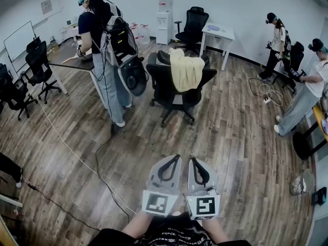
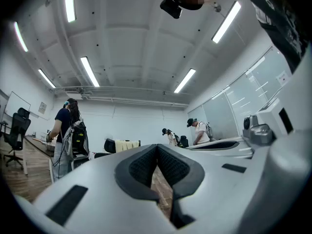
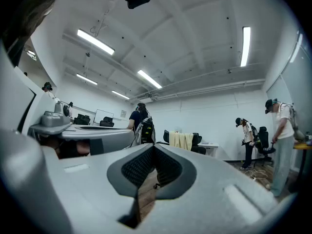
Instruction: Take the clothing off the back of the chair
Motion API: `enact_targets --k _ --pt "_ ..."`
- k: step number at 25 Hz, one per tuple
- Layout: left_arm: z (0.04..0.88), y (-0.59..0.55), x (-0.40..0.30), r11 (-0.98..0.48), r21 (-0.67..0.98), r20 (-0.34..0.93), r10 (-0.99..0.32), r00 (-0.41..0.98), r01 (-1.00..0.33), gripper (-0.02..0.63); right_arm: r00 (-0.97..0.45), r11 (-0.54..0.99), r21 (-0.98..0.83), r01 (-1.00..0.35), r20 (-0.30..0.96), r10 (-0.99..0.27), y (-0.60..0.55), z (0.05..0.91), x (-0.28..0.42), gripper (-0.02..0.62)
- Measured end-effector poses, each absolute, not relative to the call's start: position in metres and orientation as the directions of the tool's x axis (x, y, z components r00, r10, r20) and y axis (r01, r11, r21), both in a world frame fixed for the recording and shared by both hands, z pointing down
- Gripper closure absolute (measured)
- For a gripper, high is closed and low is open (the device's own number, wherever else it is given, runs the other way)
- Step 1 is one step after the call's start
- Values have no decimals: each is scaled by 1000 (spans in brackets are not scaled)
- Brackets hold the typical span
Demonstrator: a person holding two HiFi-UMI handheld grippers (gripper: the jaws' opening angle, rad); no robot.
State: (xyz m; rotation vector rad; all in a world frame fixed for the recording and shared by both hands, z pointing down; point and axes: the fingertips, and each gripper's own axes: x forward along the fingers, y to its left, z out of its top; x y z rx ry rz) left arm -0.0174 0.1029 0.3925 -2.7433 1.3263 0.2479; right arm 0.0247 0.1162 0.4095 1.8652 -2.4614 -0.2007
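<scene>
Yellow clothing [image 1: 187,70] draped over the black chair's [image 1: 174,90] back.
Left gripper [image 1: 169,167] and right gripper [image 1: 199,171] sit side by side, both clenched and empty, well apart from it.

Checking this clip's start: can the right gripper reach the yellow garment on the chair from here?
Likely not yet: the right gripper sits shut, far from the yellow garment on the chair. Only bare floor lies between, so the way looks free.
</scene>
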Motion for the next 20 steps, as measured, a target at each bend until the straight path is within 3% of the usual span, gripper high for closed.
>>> enact_targets --k 9,20 --pt "394 115 -8 -616 -26 -166 -774 611 -787 597 -268 268 126 -955 18 -963 124 419 34 592" --pt "405 132 4 -583 -2 -139 -804 578 -812 597 -335 334 51 -941 -18 -942 142 426 52 591"
